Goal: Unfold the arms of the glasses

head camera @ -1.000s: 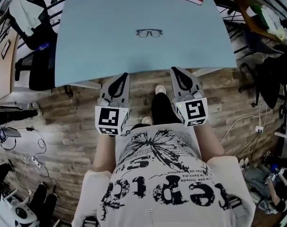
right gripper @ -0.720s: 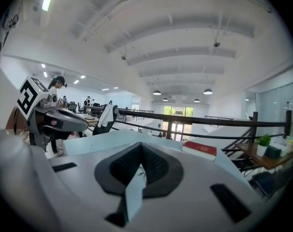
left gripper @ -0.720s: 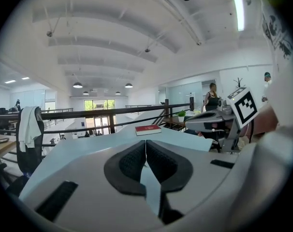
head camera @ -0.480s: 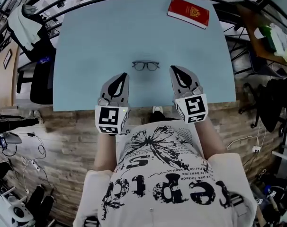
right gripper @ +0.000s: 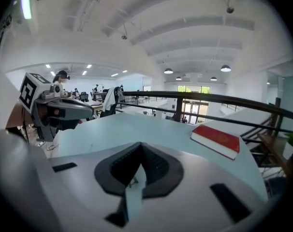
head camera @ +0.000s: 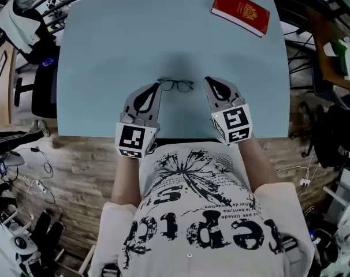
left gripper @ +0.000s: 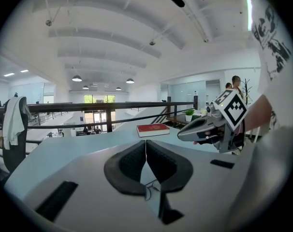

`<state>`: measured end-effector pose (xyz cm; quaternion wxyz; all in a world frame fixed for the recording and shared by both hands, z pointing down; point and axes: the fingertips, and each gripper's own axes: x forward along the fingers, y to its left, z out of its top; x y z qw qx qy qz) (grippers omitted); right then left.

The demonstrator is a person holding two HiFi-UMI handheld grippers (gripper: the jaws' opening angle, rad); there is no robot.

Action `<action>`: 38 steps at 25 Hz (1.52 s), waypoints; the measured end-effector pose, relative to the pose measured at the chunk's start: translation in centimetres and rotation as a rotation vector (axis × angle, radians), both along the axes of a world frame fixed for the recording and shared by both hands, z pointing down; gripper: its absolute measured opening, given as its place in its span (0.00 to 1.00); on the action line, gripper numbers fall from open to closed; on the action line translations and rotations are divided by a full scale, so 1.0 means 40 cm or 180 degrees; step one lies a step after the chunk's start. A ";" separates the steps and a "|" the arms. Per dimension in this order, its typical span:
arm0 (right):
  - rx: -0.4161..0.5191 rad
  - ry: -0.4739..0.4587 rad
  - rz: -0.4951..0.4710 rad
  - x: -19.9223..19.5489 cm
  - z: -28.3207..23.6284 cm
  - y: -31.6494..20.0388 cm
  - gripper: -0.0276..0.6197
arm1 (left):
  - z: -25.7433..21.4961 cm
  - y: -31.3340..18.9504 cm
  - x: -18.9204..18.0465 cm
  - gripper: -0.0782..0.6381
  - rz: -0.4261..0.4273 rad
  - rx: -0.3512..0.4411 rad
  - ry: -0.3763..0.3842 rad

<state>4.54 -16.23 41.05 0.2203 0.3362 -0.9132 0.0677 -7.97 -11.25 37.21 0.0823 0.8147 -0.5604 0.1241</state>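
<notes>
I'm in a white short-sleeve tee [head camera: 192,212] w/ a big black print: a splashy burst graphic plus chunky black lettering. L gripper [head camera: 157,85] & R gripper [head camera: 206,79] look alike: light-grey moulded shells tapering to a pointed nose, each w/ a black teardrop-shaped patch on top. Each has a white cube at the back w/ black square-pattern markers: L cube [head camera: 133,140], R cube [head camera: 233,124]. In both gripper views the pads are black, ribbed, rubbery, set in a smooth grey body w/ small black rectangular slots on either side.
</notes>
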 end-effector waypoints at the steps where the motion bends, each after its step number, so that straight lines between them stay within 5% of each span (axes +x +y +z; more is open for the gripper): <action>1: -0.0073 0.0065 -0.0030 -0.011 0.021 -0.004 0.06 | 0.013 -0.010 -0.007 0.14 0.0029 -0.0027 0.0006; 9: -0.0674 0.0870 -0.0391 -0.044 0.216 -0.008 0.06 | 0.092 -0.079 -0.050 0.13 0.0294 -0.0158 0.0126; 13: -0.0777 0.1374 -0.0697 -0.043 0.296 -0.011 0.07 | 0.131 -0.094 -0.058 0.13 0.0383 -0.0237 0.0133; 16: -0.0814 0.1678 -0.1022 -0.047 0.344 -0.005 0.18 | 0.169 -0.098 -0.062 0.13 0.0428 -0.0321 0.0069; 21: -0.0727 0.2062 -0.1477 -0.054 0.396 -0.012 0.18 | 0.217 -0.106 -0.062 0.14 0.0492 -0.0433 0.0006; 38: -0.0623 0.2626 -0.2366 -0.097 0.468 -0.011 0.10 | 0.308 -0.108 -0.068 0.14 0.0525 -0.0738 -0.0135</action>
